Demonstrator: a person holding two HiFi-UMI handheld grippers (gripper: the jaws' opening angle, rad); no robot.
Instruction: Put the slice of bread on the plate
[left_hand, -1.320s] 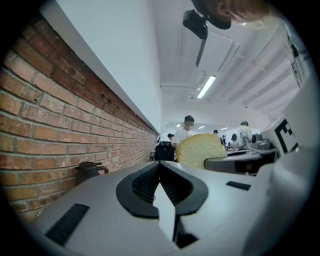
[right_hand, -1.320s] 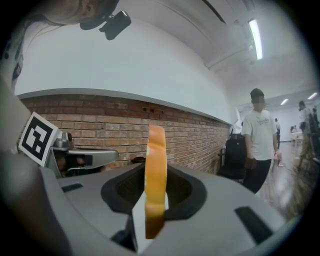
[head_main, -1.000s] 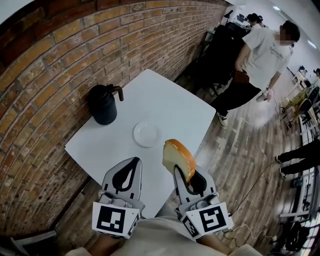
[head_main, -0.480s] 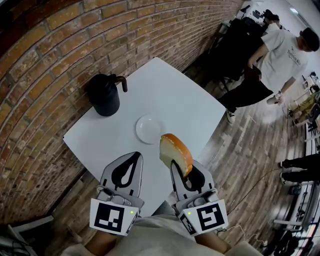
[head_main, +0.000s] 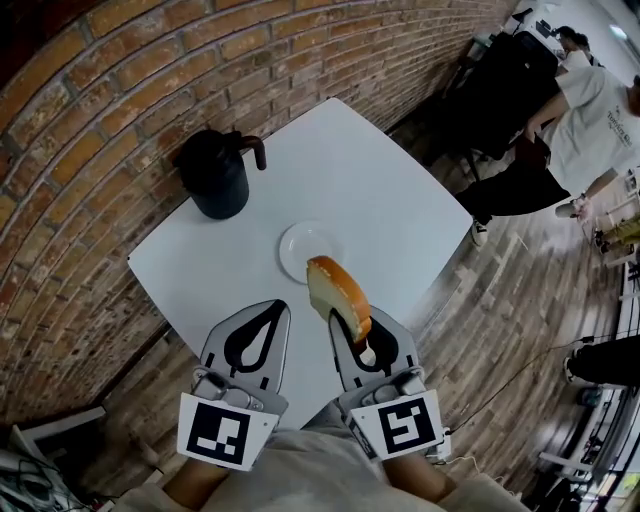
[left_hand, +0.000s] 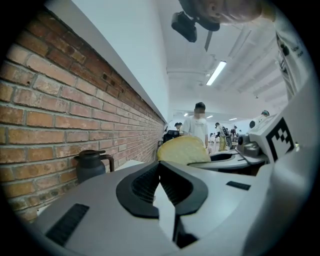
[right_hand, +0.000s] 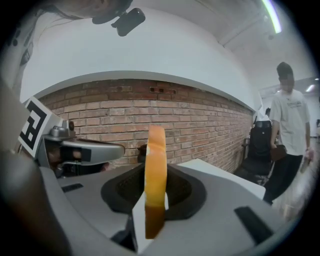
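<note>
A slice of bread with an orange crust stands upright on edge, and my right gripper is shut on its lower end. From the head view its top edge overlaps the near rim of the small white plate on the white table. The right gripper view shows the bread edge-on between the dark pads. My left gripper hangs beside it over the table's near edge, shut on nothing, tips touching. The left gripper view catches the bread to its right.
A black jug with a handle stands at the table's far left, by the brick wall. A person stands on the wooden floor beyond the table's right corner, near a dark chair.
Both grippers have come forward and lower over the table. The bread now reaches the plate's near rim in the head view; before it was short of the plate.
</note>
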